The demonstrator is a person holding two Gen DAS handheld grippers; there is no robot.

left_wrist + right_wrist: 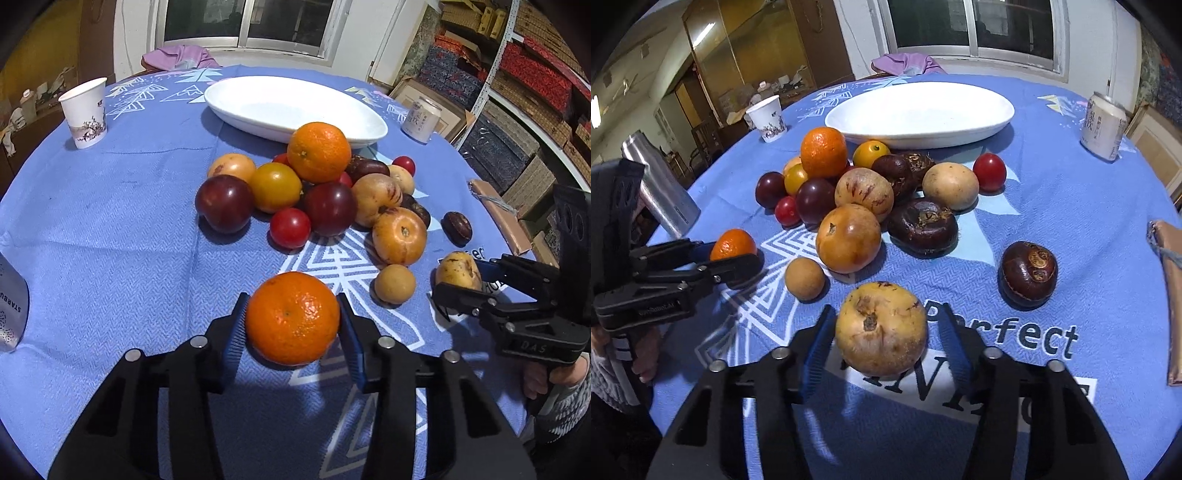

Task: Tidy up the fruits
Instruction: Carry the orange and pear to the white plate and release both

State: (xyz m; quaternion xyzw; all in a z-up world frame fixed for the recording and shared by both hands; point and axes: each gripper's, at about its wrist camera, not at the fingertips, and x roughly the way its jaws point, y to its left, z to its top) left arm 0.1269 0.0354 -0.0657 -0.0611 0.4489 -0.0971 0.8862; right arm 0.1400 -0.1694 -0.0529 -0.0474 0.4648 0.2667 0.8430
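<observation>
The left gripper (291, 321) has its blue pads pressed against both sides of a tangerine (292, 318) at the 6 o'clock edge of the fruit pile (314, 192) — pinching it, with the fruit low over the blue tablecloth (110, 240). From the right wrist view the same tangerine (733, 244) shows at 9 o'clock, clamped between the black fingers. The right gripper (882, 341) straddles a yellowish, blemished fruit (881, 328); its left pad touches the skin, while the right pad appears just off it, so whether it is truly gripping I cannot tell. In the left wrist view that fruit (458, 270) sits at 3 o'clock between the other gripper's fingers. The pile lies in the middle of the table, a second orange (318, 152) on top, dark plums, red tomatoes and brown-skinned fruit around it. A white oval dish (295, 107) stands beyond the pile at 12 o'clock, holding nothing visible. A paper cup (85, 112) is at 10 o'clock, a drink can (422, 120) at 2 o'clock — both well apart from the fruit. One dark brown fruit (1028, 273) lies alone at 3 o'clock of the right gripper.
</observation>
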